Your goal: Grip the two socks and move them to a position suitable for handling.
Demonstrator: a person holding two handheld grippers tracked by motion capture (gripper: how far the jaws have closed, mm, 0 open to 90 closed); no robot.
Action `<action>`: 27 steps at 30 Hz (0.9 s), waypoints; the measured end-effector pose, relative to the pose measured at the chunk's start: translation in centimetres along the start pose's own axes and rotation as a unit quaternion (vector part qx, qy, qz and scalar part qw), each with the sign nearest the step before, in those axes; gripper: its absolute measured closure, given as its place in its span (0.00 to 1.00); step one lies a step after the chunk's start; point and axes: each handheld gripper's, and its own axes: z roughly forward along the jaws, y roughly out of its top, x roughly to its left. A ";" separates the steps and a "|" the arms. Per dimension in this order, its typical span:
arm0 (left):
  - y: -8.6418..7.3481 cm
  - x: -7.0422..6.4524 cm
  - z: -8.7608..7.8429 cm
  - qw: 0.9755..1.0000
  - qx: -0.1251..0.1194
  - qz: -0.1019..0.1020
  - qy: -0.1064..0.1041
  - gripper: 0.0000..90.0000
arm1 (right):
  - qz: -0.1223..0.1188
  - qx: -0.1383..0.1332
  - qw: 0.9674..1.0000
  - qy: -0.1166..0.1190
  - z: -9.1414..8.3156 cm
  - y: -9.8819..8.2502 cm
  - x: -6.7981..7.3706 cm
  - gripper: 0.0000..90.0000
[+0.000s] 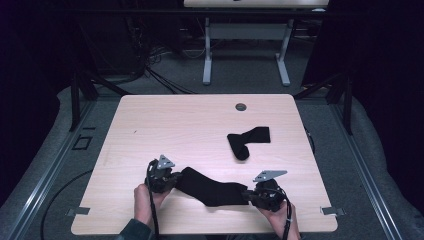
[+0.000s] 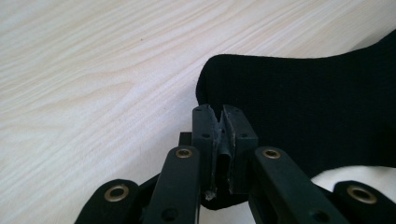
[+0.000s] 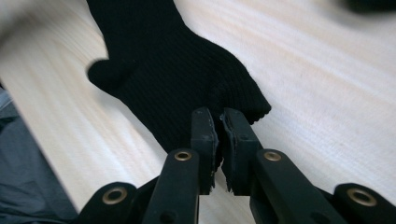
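Both tools sit close to the near edge of the surface (image 1: 150,125). One hand holds the left tool (image 1: 172,180), and the other hand holds the right tool (image 1: 248,196). A long black sock (image 1: 210,189) lies stretched between them, flat on the light wood.

Seen from the left gripper view, the left tool (image 2: 220,121) has its jaws pressed almost together, with a thin bit of the sock (image 2: 303,112) pinched in between. Seen from the right gripper view, the right tool (image 3: 218,122) is also squeezed nearly tight, and it bites the ribbed end of the sock (image 3: 177,74).

A little strip of bare wood shows between the sock and the near edge. The left side of the surface is wide open, with lots of room to move.

Farther back and to the right lies a second black sock (image 1: 246,140), bent and well apart from the first. Behind it, near the far edge, is a small round hole (image 1: 241,106). Past the surface is grey floor (image 1: 240,75) with the legs of another table.
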 end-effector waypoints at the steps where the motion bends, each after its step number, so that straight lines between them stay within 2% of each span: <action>1: 0.0 0.0 0.0 1.000 0.000 0.000 0.000 0.94 | 0.000 0.000 1.000 0.000 0.0 0.0 0.0 0.93; 4: -0.8 -1.0 -1.8 1.000 0.003 -0.012 -0.005 0.94 | -0.010 0.001 1.000 0.013 -1.2 0.3 0.3 0.93; 7: -1.5 -1.5 -2.3 1.000 0.003 -0.020 -0.003 0.94 | -0.014 0.006 1.000 0.015 -1.5 0.3 0.3 0.93; 9: -2.7 -2.3 -2.6 1.000 0.009 -0.026 -0.004 0.94 | -0.020 0.024 0.999 0.019 -1.4 0.1 0.3 0.93; 12: -3.6 -2.8 -2.5 0.999 0.022 -0.023 -0.004 0.94 | -0.021 0.037 0.999 0.018 -1.0 -0.1 0.3 0.93; 14: -4.3 -3.3 -2.1 0.999 0.031 -0.022 0.002 0.94 | -0.024 0.055 0.998 0.020 -0.6 -0.2 0.1 0.93; 16: -4.9 -3.6 -1.7 0.999 0.035 -0.019 0.009 0.93 | -0.029 0.062 0.998 0.016 -0.1 -0.3 0.0 0.92; 19: -5.2 -3.9 -1.4 0.999 0.041 -0.004 0.022 0.91 | -0.036 0.075 0.996 0.001 0.8 -0.5 0.0 0.91; 21: -5.3 -4.0 -1.3 0.999 0.042 0.000 0.024 0.88 | -0.042 0.080 0.996 -0.007 1.1 -0.6 0.0 0.89; 22: -5.2 -4.0 -1.3 0.999 0.042 -0.001 0.031 0.82 | -0.043 0.079 0.996 -0.013 1.3 -0.7 0.0 0.87; 23: -5.2 -4.0 -1.3 0.999 0.042 -0.003 0.033 0.72 | -0.044 0.079 0.996 -0.014 1.3 -0.7 0.0 0.85; 24: -5.1 -3.9 -1.3 0.999 0.043 0.003 0.034 0.57 | -0.047 0.081 0.996 -0.009 1.2 -0.8 -0.2 0.74; 25: -5.1 -3.9 -1.5 0.999 0.039 0.000 0.036 0.57 | -0.047 0.081 0.996 -0.009 1.2 -0.8 -0.2 0.74; 26: -5.1 -3.8 -1.7 0.999 0.032 -0.005 0.040 0.48 | -0.044 0.075 0.996 -0.005 1.2 -0.8 -0.2 0.69; 27: -5.0 -3.6 -2.0 0.999 0.026 -0.008 0.039 0.34 | -0.041 0.075 0.996 -0.004 1.1 -0.9 -0.4 0.60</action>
